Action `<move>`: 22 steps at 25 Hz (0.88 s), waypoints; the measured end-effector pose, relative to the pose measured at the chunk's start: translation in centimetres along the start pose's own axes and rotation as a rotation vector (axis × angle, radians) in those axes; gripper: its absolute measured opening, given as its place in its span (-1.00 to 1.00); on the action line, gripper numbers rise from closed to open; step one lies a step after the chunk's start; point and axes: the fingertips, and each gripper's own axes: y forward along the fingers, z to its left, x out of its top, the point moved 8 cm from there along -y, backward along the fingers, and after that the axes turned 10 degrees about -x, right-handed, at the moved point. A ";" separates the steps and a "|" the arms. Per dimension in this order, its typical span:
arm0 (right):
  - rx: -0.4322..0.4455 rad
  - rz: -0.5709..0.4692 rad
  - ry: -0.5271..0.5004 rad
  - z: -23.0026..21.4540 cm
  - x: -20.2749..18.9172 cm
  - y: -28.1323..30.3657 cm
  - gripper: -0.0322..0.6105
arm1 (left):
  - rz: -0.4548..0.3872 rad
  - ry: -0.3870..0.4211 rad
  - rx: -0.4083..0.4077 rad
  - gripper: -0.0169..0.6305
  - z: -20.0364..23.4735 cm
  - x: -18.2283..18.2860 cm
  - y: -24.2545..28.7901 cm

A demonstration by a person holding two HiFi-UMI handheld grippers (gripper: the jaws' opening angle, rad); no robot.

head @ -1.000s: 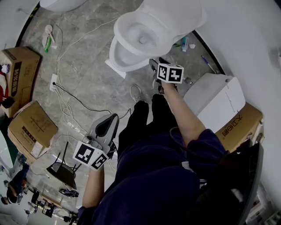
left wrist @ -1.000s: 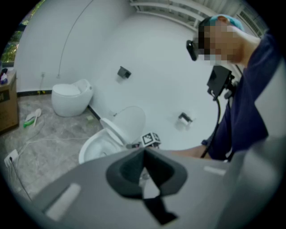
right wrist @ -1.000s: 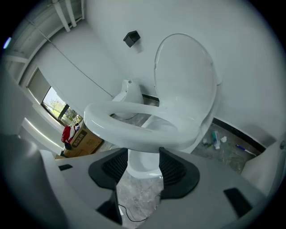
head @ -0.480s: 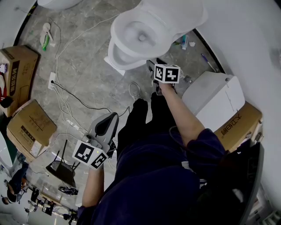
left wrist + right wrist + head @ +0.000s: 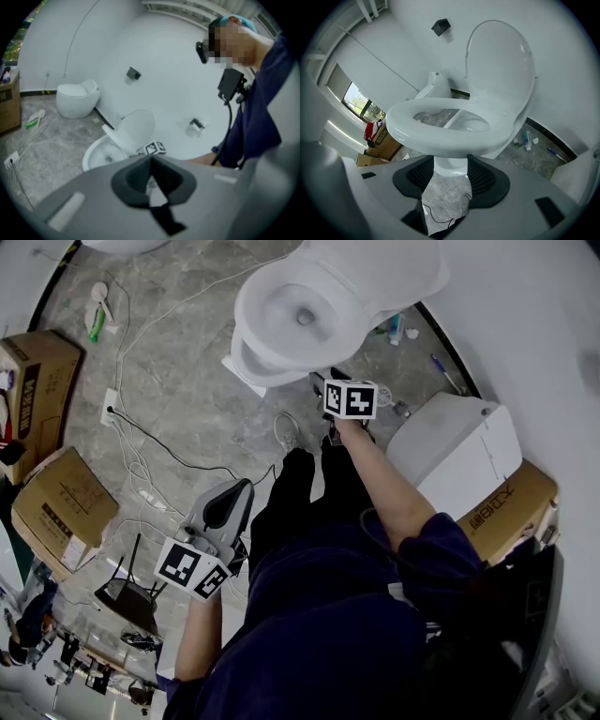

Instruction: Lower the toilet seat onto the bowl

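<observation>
Toilet (image 5: 267,296) at twelve o'clock on floor (image 5: 187,399); right claw (image 5: 323,381) just before it; left claw (image 5: 232,493) at seven; boxes (image 5: 66,507) at nine.

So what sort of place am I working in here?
Probably a bathroom mock-up or showroom: a toilet, a second toilet by the wall, cardboard boxes and loose cables on the tiled floor.

Head view: your right gripper (image 5: 326,382) jaw tips tucked under marker cube (image 5: 350,398). Toilet (image 5: 309,306) lid cut by top edge. Second toilet (image 5: 127,245) barely in, top-left corner. Floor bottles (image 5: 394,330) by wall too small to tell.
</observation>
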 end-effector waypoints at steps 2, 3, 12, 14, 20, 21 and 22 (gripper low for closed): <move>0.000 0.008 -0.004 0.1 -0.1 0.1 -0.25 | -0.001 -0.001 0.001 -0.94 0.0 0.0 0.1; 0.001 0.012 -0.005 0.1 -0.2 0.2 -0.25 | -0.001 -0.002 0.001 -0.94 0.0 0.0 0.1; 0.010 0.047 -0.027 0.3 -0.6 0.8 -0.24 | -0.010 -0.008 0.008 -0.94 0.0 0.1 0.4; 0.013 0.056 -0.035 0.4 -0.7 1.0 -0.24 | -0.012 -0.008 0.010 -0.94 0.1 0.1 0.4; 0.023 0.088 -0.063 0.4 -1.0 1.4 -0.24 | -0.014 -0.012 0.018 -0.94 0.0 0.0 0.6; 0.026 0.093 -0.068 0.3 -1.1 1.5 -0.24 | -0.014 -0.012 0.019 -0.94 0.0 0.0 0.7; 0.029 0.097 -0.072 0.3 -1.1 1.6 -0.24 | -0.014 -0.012 0.020 -0.94 0.0 0.0 0.8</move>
